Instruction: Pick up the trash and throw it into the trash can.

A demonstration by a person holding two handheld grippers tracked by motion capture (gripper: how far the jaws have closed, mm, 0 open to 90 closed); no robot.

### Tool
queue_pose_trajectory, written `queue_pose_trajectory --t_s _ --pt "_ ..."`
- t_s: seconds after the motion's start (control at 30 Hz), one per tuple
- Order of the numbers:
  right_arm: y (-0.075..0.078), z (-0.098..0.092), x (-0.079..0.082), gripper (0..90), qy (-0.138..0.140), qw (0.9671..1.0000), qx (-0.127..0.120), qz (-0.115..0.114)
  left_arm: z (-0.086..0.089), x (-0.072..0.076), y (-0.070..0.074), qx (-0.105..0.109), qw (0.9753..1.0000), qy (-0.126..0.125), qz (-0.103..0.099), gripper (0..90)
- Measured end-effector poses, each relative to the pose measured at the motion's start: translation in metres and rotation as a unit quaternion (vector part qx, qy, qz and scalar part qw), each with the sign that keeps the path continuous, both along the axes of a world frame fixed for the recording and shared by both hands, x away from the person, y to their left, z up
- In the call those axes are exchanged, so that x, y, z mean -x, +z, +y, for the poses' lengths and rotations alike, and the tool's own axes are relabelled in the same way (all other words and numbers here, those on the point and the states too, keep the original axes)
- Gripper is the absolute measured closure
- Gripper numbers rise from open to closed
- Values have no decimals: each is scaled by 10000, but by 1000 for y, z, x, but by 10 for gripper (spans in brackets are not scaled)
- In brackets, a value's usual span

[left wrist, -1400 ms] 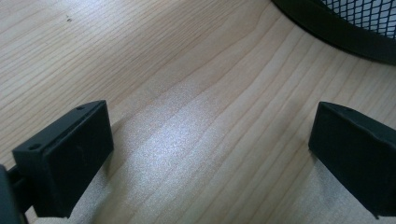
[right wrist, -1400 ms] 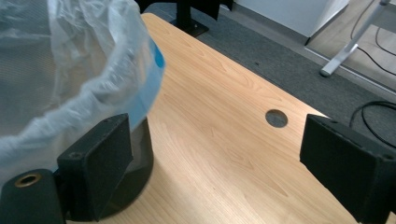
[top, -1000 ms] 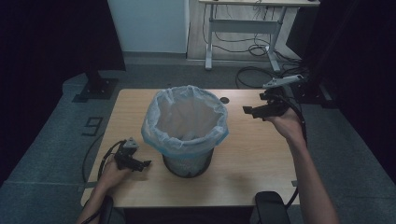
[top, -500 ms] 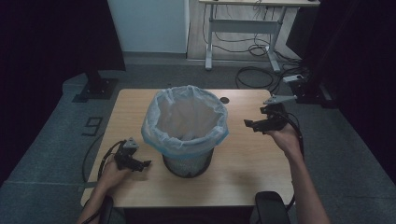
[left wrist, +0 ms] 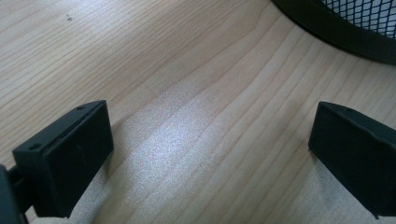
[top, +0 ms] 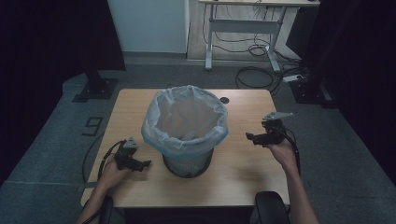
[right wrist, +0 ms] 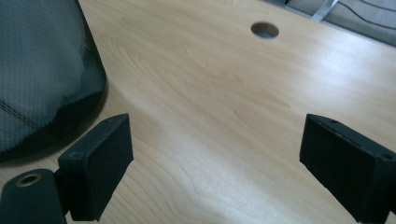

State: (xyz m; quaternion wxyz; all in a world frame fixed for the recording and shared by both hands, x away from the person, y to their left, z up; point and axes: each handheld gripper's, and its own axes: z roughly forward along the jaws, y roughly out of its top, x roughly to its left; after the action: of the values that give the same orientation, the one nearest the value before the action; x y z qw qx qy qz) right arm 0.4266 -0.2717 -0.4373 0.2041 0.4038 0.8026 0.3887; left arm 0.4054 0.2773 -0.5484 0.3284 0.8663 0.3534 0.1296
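A black mesh waste bin point(top: 187, 161) lined with a pale blue plastic bag point(top: 186, 119) stands in the middle of the wooden table point(top: 243, 168). My left gripper point(top: 144, 164) rests low at the front left, just left of the bin's base point(left wrist: 341, 28), open with bare wood between its jaws. My right gripper point(top: 250, 137) hovers right of the bin, pointing toward it, also open and empty. In the right gripper view the bin's mesh wall point(right wrist: 42, 79) fills the left side.
A round cable hole point(top: 224, 100) point(right wrist: 264, 30) is in the table behind the bin. Cables trail from both grippers. Beyond the table lie a white desk frame point(top: 243, 28), floor cables point(top: 261, 70) and a dark stand base point(top: 95, 88).
My right gripper has come down and toward me from beside the bin's rim to a lower spot right of the bin. The left gripper has stayed put.
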Motion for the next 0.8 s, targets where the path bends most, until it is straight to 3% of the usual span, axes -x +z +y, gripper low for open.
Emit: queue_pose_trajectory --t_s 0.4,0.8 --pt "-62 -3 10 79 -132 9996 59 242 0 0 0 -6 10000 -2 0 0" --pt "-105 3 20 47 -177 9986 156 480 0 0 0 -9 10000 2 -1 0"
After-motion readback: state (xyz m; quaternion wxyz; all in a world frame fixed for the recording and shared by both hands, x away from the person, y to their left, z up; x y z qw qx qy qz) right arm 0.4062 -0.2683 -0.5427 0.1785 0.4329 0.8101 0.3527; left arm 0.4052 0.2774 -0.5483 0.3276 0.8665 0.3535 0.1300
